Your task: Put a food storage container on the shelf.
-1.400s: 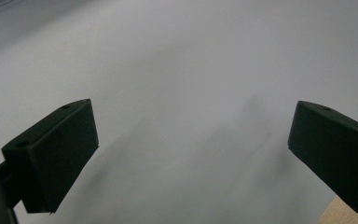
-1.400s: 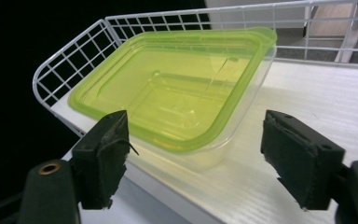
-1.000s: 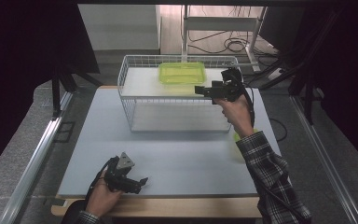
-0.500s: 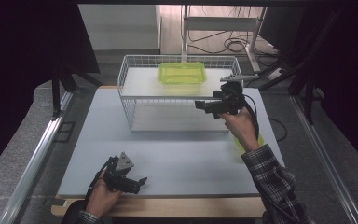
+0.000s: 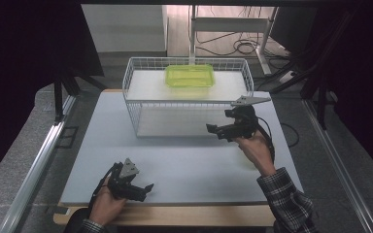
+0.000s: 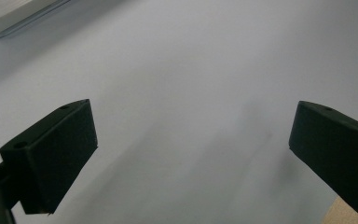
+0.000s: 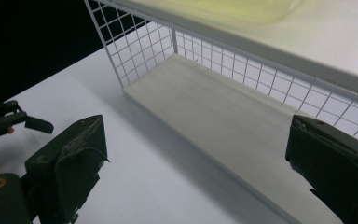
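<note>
We note the yellow-green container (image 5: pixel 189 76) resting on the upper shelf of the white wire rack (image 5: pixel 133 116), toward the middle, well apart from both tongs. In the right gripper view its pale underside shows above the wire grid (image 7: pixel 242 9), over the lower shelf board (image 7: pixel 223 116). The right tongs (image 5: pixel 217 130) hover just in front of the rack's right end, above the desk (image 5: pixel 184 165); their jaws have just been opening and stand wide apart with nothing between them. The left tongs (image 5: pixel 143 189) sit at the near edge of the desk, held in the left hand (image 5: pixel 108 206), jaws spread wide and empty over bare desk surface.
</note>
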